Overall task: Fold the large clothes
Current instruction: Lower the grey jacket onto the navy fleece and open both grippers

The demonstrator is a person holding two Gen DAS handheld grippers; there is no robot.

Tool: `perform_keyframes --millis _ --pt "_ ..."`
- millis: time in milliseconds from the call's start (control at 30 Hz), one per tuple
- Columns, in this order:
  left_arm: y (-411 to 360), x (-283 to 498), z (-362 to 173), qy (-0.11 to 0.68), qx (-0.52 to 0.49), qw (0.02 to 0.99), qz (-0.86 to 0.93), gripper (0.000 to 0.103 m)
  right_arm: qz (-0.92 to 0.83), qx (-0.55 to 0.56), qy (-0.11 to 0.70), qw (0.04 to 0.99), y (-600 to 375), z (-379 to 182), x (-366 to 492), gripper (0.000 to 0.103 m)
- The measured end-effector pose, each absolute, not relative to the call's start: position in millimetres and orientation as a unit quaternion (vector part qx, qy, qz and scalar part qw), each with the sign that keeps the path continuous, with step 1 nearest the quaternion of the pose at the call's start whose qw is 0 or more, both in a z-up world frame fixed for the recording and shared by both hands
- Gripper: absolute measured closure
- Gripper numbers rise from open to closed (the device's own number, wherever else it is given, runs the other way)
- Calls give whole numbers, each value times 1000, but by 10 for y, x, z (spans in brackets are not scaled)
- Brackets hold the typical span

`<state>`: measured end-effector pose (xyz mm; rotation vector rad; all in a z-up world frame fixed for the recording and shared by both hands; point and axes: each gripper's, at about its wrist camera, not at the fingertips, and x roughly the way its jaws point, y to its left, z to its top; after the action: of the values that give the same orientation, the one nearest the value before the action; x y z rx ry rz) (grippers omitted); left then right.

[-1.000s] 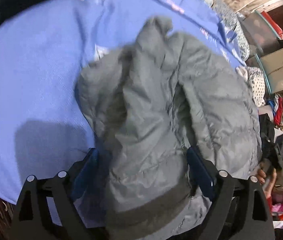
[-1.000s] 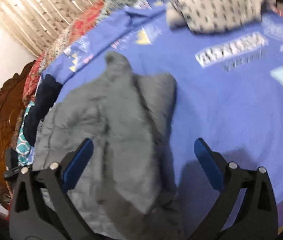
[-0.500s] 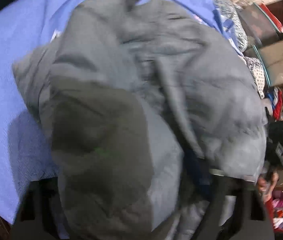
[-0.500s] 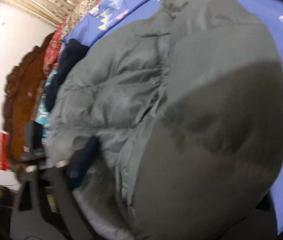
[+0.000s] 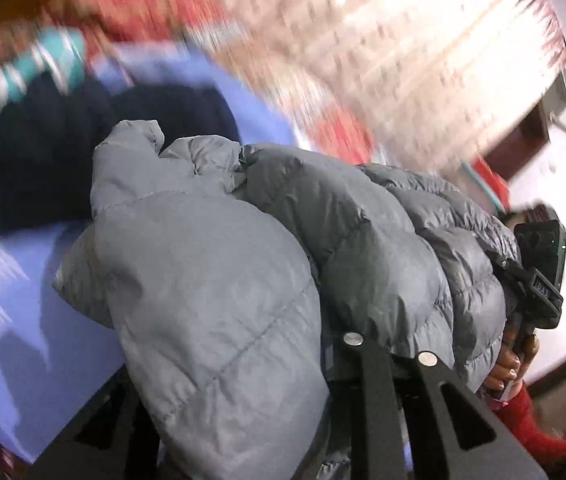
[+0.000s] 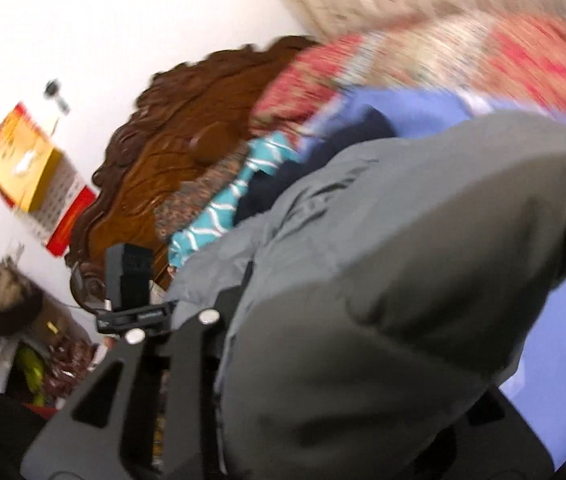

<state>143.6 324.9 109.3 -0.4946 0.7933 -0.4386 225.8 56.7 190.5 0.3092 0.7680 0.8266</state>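
Note:
A grey puffer jacket [image 5: 267, 264] is bundled up and fills the lower part of both views; it also shows in the right wrist view [image 6: 383, 280]. It drapes over my left gripper [image 5: 243, 380] and my right gripper [image 6: 323, 360], hiding the fingertips of both. Both grippers carry the bundle above the blue bedspread [image 5: 43, 340]. The jaws look closed in on the fabric, but the grip itself is hidden. The right gripper's body [image 5: 539, 280] shows at the far side of the jacket in the left wrist view.
A dark navy garment [image 5: 63, 152] and a teal striped cloth [image 6: 223, 200] lie on the bed near the carved wooden headboard [image 6: 171, 152]. Red patterned bedding [image 6: 303, 76] lies beyond. A curtain [image 5: 403, 40] hangs behind. A white wall holds a calendar [image 6: 31, 168].
The jacket was lying on the bed between open grippers. Both grippers have scooped it up and lifted it, and the views have swung toward the headboard and the curtain.

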Motion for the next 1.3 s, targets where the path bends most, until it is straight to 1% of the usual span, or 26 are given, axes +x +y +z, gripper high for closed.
perform_keyframes --millis 100,167,200,233,267,300,333,367,400,433,500,533,633,667,767,867,967,1067,1100,1167,1233,1300 --pt "3737 1812 1407 324 -207 912 -144 58 403 114 342 841 1254 2138 3066 73" --pt "3941 2171 1429 322 -196 921 -98 57 369 98 350 855 1613 2099 3629 51" --pt "4115 2458 1341 333 -188 922 -57 53 323 84 360 871 1766 2032 3932 25" --pt "4232 2664 1239 344 -184 921 -23 46 241 64 371 894 1934 1870 4314 10" --pt "4387 2881 1095 358 -180 916 18 41 189 46 376 906 2035 1751 4499 9" --pt "4578 3211 793 395 -165 900 84 34 121 18 384 915 2082 1603 4682 9" --pt "4703 3419 554 433 -157 880 117 31 43 9 397 917 2087 1424 4855 10" --pt "4786 3556 366 461 -164 862 131 29 31 32 405 913 2037 1322 4887 11" --pt "4910 3629 187 473 -195 850 123 26 48 70 406 910 1978 1231 4846 13" --pt "4975 3623 147 466 -218 849 120 26 68 87 401 910 2003 1185 4781 13" --pt "4908 3586 221 449 -207 861 120 25 98 58 383 917 2136 1112 4578 13" --pt "4826 3569 267 443 -194 867 121 25 112 18 375 920 2287 1046 4494 13" --pt "4894 3482 418 430 -175 875 136 25 123 -35 396 909 2647 827 4566 13" --pt "4968 3424 504 424 -180 877 136 25 115 -62 416 900 2751 709 4617 12" --pt "5142 3011 779 389 -218 886 130 25 106 -99 455 879 2879 571 4821 12" --pt "5215 2392 1019 323 -263 897 149 25 109 -106 459 875 2944 610 4873 12" --pt "4893 2004 1115 286 -221 921 142 25 113 -117 450 878 3006 632 4864 12" --pt "4331 1935 987 289 -140 942 99 25 114 -119 449 878 3009 615 4846 12" --pt "4075 1983 868 304 -90 945 81 25 114 -112 452 878 2999 603 4855 12" --pt "3809 2167 555 335 -41 940 57 25 117 -101 454 877 2993 592 4886 12" --pt "3856 2397 330 358 -34 930 68 26 119 -99 452 879 2999 581 4928 11" --pt "4074 2743 228 363 -32 926 95 26 121 -93 453 879 3008 550 5028 7"
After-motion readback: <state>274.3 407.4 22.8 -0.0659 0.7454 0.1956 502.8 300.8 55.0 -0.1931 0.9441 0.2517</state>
